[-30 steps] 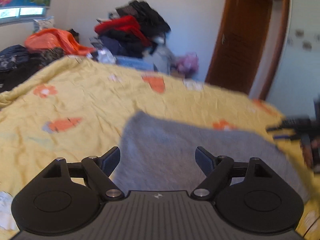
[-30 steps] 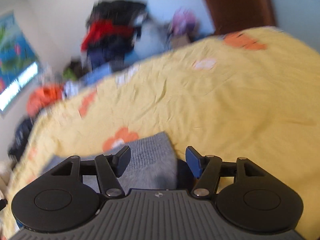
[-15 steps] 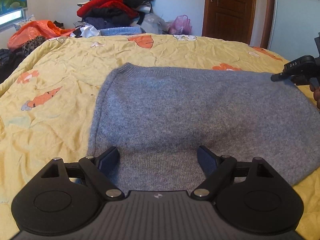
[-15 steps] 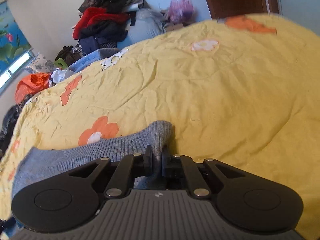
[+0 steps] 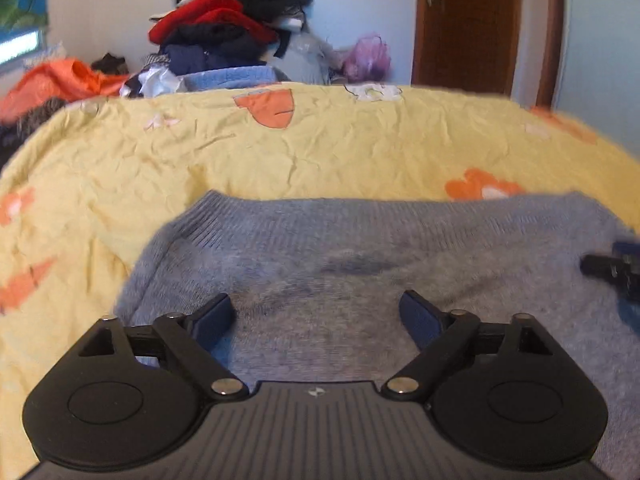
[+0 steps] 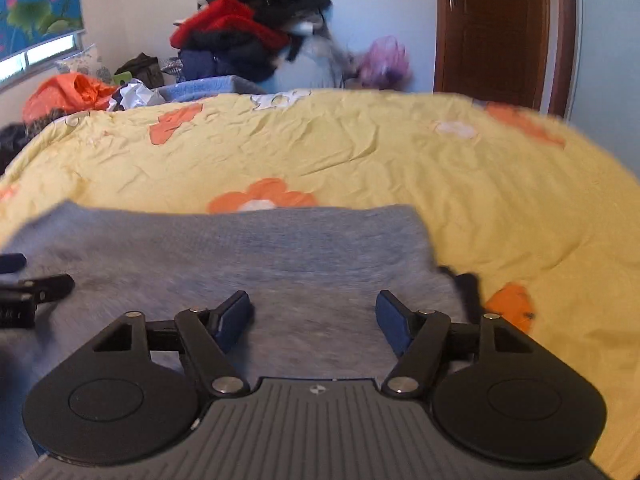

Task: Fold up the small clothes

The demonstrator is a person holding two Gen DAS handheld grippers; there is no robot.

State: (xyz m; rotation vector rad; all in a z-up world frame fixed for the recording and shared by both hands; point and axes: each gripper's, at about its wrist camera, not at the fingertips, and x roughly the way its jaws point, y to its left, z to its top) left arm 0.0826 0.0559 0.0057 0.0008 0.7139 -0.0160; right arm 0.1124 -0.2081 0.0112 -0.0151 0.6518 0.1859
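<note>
Left hand-held gripper (image 5: 316, 316), low in the frame, has just been opening, jaws wide over the grey knit sweater (image 5: 360, 264), pinching nothing. Right hand-held gripper (image 6: 314, 316) has likewise just spread, released. The sweater lies flat on the yellow bedspread (image 5: 280, 152), probably laid out for folding. No containers visible.

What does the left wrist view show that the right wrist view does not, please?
Only the left wrist view shows the sweater's ribbed left corner. Only the right wrist view shows its right corner, a green item and the lotus picture in full. Both show the yellow bedspread, clothes pile, wooden door, and both grippers, left and right, jaws open above the sweater.
</note>
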